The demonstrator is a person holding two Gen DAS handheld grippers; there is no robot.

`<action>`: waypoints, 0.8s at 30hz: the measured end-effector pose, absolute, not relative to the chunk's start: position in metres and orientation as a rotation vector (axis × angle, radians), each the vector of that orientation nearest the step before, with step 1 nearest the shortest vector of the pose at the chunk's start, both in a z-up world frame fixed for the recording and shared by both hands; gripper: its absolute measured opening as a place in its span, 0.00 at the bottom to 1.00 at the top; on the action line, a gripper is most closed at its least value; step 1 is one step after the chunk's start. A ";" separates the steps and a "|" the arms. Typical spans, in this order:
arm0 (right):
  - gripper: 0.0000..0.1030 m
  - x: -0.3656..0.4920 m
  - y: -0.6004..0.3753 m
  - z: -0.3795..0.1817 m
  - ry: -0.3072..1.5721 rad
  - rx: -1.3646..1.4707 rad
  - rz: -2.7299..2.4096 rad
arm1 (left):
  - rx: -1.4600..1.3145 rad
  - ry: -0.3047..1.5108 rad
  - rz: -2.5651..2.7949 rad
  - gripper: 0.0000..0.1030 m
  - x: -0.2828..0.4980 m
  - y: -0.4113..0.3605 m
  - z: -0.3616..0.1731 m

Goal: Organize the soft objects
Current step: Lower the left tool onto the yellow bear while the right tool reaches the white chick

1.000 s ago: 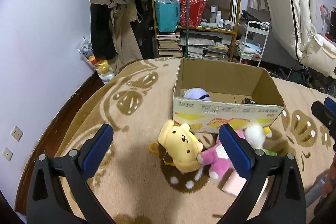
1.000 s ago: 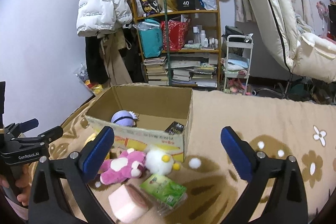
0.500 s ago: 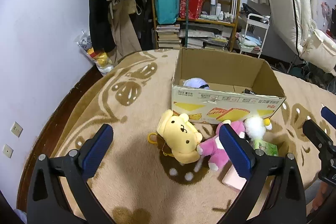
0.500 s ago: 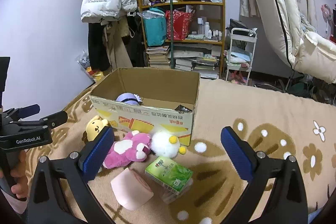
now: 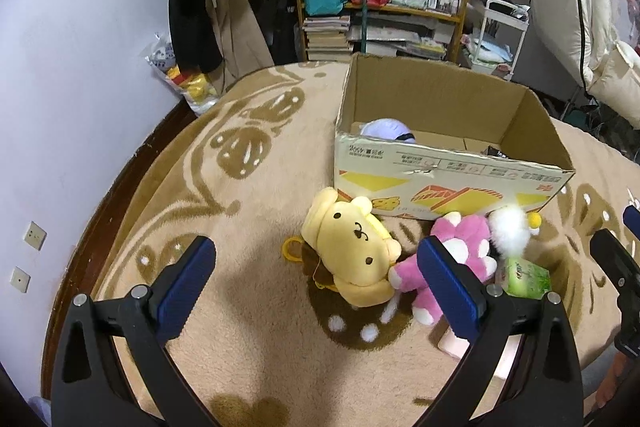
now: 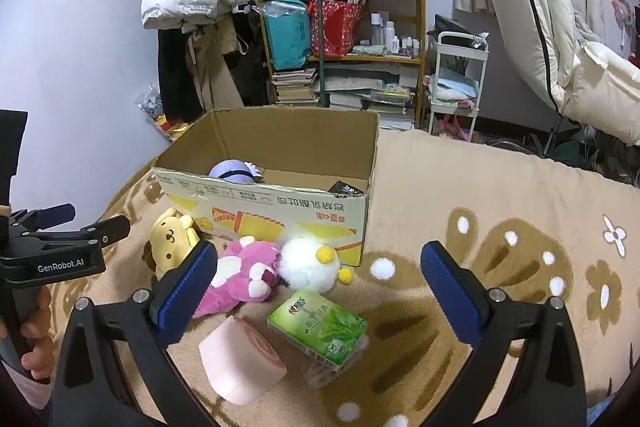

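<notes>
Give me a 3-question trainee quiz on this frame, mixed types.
1. True or false: the left gripper is shut on the yellow plush.
2. Which toy is already inside the cardboard box? A) pink plush B) purple plush C) white chick plush
3. Fill in: the green tissue pack lies beside the pink ____.

Key: 1 false, both grippers are open and empty; 2 B, purple plush; 3 roll.

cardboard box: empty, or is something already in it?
Not empty. The open-topped cardboard box already holds a lavender plush at its left end and a small dark item at the right; remaining floor looks bare.
</notes>
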State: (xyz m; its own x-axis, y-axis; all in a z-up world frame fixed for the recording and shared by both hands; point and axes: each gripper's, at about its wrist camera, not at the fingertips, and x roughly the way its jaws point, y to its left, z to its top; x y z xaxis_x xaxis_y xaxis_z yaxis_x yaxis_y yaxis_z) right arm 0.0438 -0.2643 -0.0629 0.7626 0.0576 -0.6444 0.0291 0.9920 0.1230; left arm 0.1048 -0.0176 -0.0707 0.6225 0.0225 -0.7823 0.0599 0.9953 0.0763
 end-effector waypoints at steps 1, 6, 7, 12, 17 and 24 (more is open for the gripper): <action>1.00 0.046 -0.264 -0.064 0.709 0.131 0.015 | 0.094 0.908 -0.019 0.97 0.107 -0.017 -0.073; 1.00 0.058 -0.263 -0.074 0.733 0.143 0.013 | 0.081 0.937 -0.020 0.97 0.117 -0.016 -0.081; 1.00 0.060 -0.263 -0.075 0.737 0.144 0.013 | 0.084 0.941 -0.019 0.97 0.119 -0.017 -0.082; 1.00 0.075 -0.263 -0.087 0.768 0.148 0.007 | 0.093 0.976 -0.030 0.97 0.130 -0.021 -0.093; 1.00 0.089 -0.264 -0.099 0.807 0.147 -0.003 | 0.128 1.018 -0.030 0.97 0.142 -0.028 -0.108; 1.00 0.106 -0.266 -0.124 0.893 0.176 -0.007 | 0.142 1.086 -0.036 0.97 0.157 -0.033 -0.131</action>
State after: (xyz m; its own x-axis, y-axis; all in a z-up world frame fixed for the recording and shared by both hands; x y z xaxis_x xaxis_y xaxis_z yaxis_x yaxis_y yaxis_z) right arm 0.1063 -0.2656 -0.1240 0.6282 0.0674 -0.7751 0.0795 0.9855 0.1501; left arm 0.1567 -0.0328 -0.1314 0.4661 0.0405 -0.8838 0.0992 0.9903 0.0977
